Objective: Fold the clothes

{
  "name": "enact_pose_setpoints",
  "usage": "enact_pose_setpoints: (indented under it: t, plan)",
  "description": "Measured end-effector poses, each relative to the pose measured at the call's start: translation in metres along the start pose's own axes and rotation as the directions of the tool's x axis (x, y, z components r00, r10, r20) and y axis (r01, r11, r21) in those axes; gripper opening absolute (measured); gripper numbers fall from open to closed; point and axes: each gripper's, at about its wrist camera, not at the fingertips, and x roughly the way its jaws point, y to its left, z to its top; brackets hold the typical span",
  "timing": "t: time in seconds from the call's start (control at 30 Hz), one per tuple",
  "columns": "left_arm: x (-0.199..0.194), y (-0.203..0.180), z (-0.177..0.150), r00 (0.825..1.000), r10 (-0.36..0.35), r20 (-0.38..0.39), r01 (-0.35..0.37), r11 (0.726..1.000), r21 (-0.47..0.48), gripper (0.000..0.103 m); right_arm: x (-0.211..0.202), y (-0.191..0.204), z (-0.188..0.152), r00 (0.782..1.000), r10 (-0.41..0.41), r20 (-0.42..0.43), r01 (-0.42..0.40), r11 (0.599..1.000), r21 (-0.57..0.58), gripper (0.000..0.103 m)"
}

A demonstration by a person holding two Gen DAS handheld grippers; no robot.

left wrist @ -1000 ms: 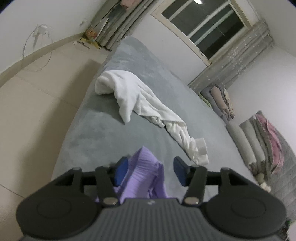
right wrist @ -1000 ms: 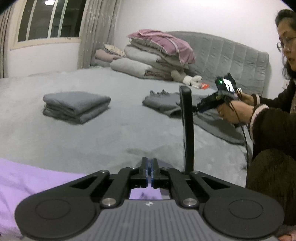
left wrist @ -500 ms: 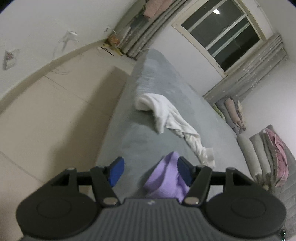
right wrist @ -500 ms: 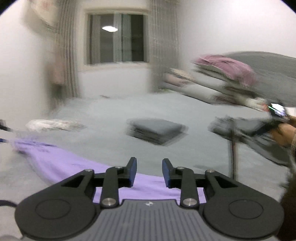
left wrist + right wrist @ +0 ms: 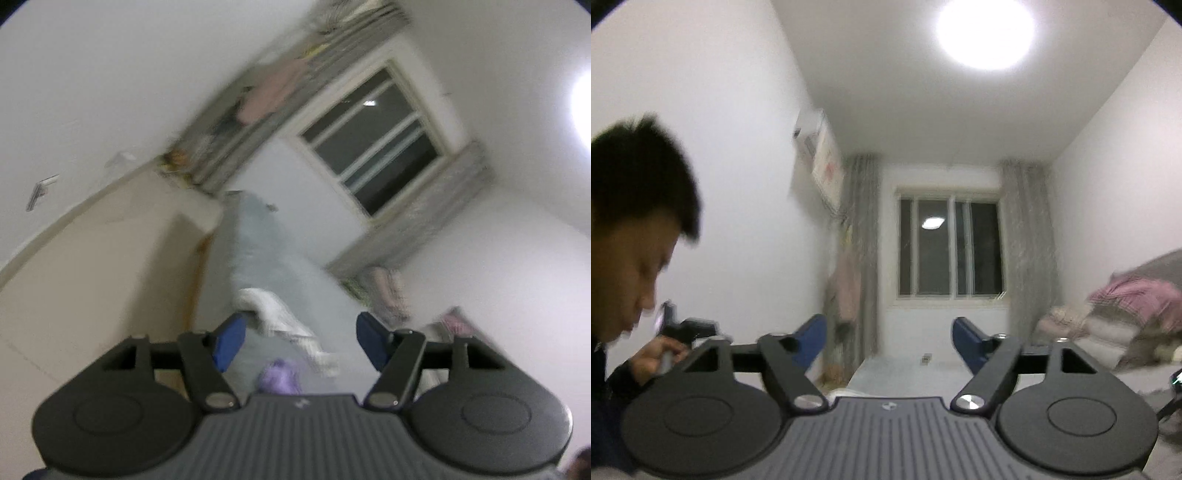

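On left wrist view: left gripper (image 5: pixel 297 338) jaws wide, nothing between them, tilted up toward the window (image 5: pixel 373 147). Purple garment (image 5: pixel 277 376) shows only as a bunched bit just past the gripper body on the grey bed (image 5: pixel 258 254); whether it is folded can't be told. White garment (image 5: pixel 275 314) lies crumpled beyond, looks unfolded.

On right wrist view: right gripper (image 5: pixel 889 339) jaws wide, empty, aimed at the far wall. No garment clearly seen here; a person's hand (image 5: pixel 655 354) at left holds another device. At least the white piece seems left to fold.
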Motion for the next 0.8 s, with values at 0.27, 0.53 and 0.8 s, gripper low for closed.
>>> enact_pose_setpoints:
  t: [0.27, 0.53, 0.8]
  plan:
    - [-0.058, -0.047, 0.012, 0.976, -0.215, 0.028, 0.213, 0.975, 0.067, 0.081, 0.005, 0.019, 0.045, 0.994, -0.059, 0.089, 0.053, 0.996, 0.076, 0.079]
    - [-0.062, -0.004, -0.045, 1.0, 0.011, 0.021, -0.013, 0.994, 0.106, 0.092, -0.048, 0.016, 0.031, 0.995, -0.067, 0.067, 0.049, 0.97, 0.239, 0.081]
    - [-0.083, -0.009, -0.094, 0.997, -0.029, -0.066, 0.043, 0.974, 0.222, 0.092, -0.059, 0.02, -0.024, 0.985, -0.084, -0.15, 0.135, 0.918, 0.374, 0.082]
